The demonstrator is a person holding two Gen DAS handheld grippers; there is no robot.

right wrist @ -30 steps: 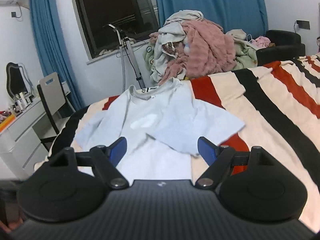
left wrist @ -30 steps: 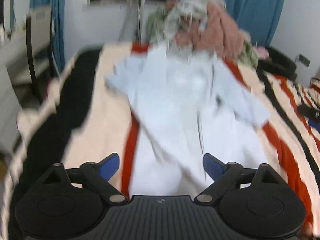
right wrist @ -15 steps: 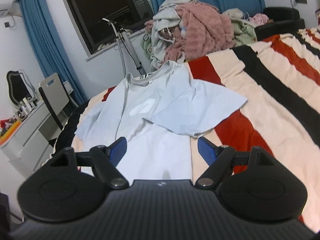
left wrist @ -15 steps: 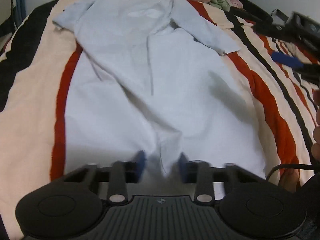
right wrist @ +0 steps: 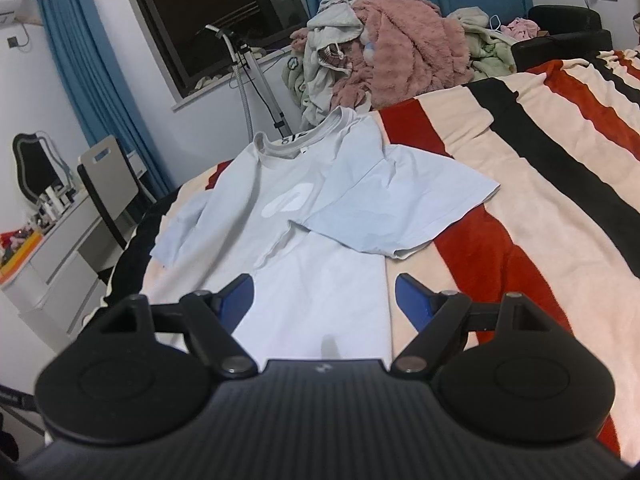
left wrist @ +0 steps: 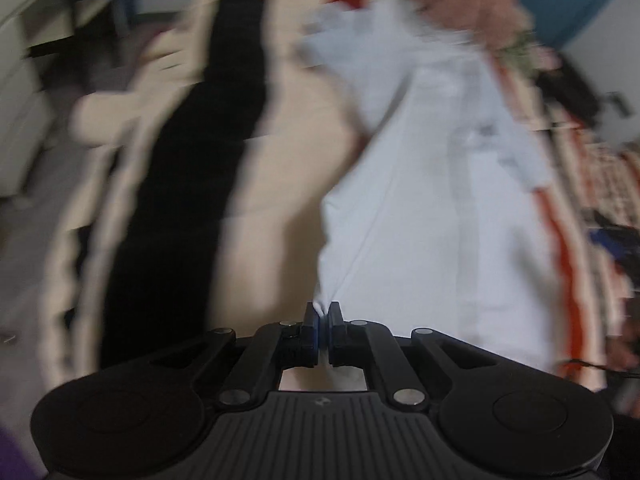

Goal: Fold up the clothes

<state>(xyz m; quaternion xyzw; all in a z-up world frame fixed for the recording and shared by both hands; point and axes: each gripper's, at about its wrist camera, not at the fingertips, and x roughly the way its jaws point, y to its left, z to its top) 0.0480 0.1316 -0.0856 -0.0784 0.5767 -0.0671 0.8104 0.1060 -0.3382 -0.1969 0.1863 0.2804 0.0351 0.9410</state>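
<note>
While the pale blue T-shirt lies chest-up on the striped blanket covering the bed, the left gripper has its jaws pinched tight on a bunched bit of the shirt's hem near the left corner, the fabric drawn into taut creases running up from the pinch. That view is blurred, so finer detail is lost. Over on the other side, the right gripper hangs above the lower part of the shirt with its blue fingers spread wide, holding nothing. One sleeve is folded in across the body, its cuff edge lying toward the red stripe. Bare blanket stretches away to the right of the shirt; beyond the collar sits a heap of clothes, and a chair stands off the bed's left edge.
</note>
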